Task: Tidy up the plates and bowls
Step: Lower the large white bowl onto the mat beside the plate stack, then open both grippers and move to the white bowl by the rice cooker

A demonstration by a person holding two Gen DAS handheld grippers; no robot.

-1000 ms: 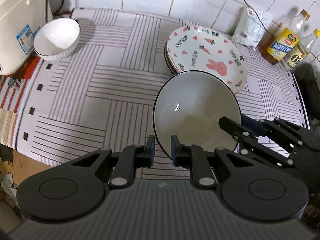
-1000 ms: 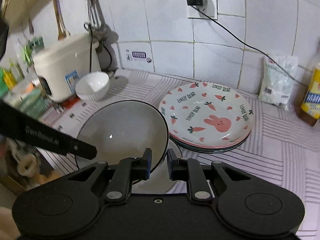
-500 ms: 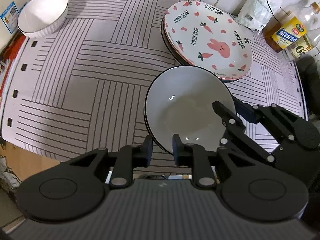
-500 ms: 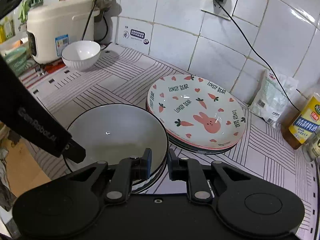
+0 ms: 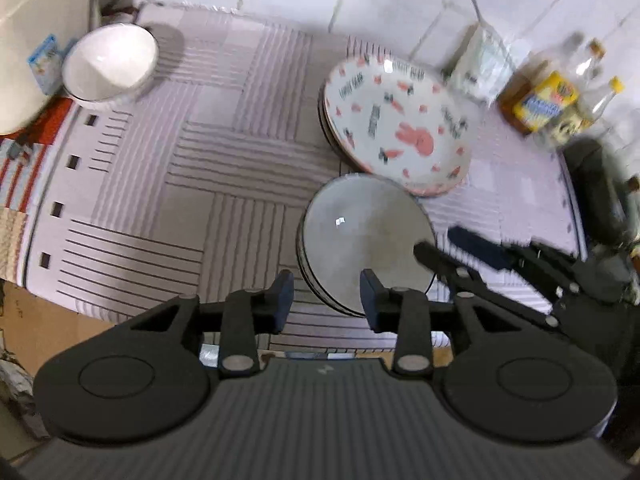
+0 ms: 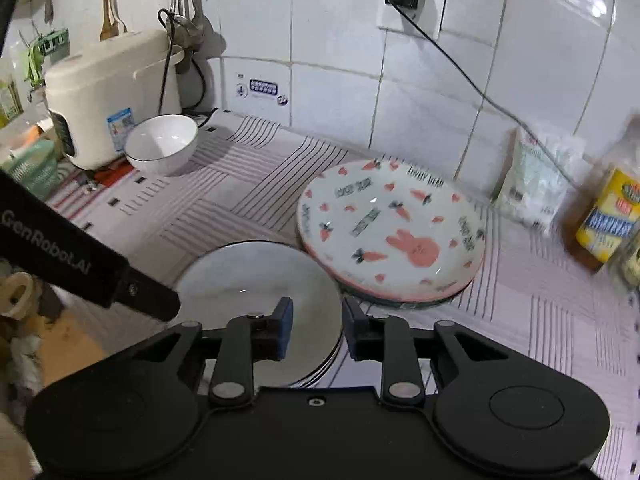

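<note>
Striped mat (image 5: 224, 168) covers the counter. White rice cooker (image 6: 108, 92) back left, white bowl (image 6: 162, 154) just beside it. Bunny plate (image 6: 392, 232) tops a plate stack near the wall. Grey plates (image 5: 366, 240) (black-rimmed stack) lie flat on the mat at its front edge, touching the bunny stack's near side. Left gripper (image 5: 326, 300) jaws opening, near rim of the grey plates between them, pads clear of it. Right gripper (image 6: 316, 326) jaws opening over the stack's right rim, no contact visible.
</note>
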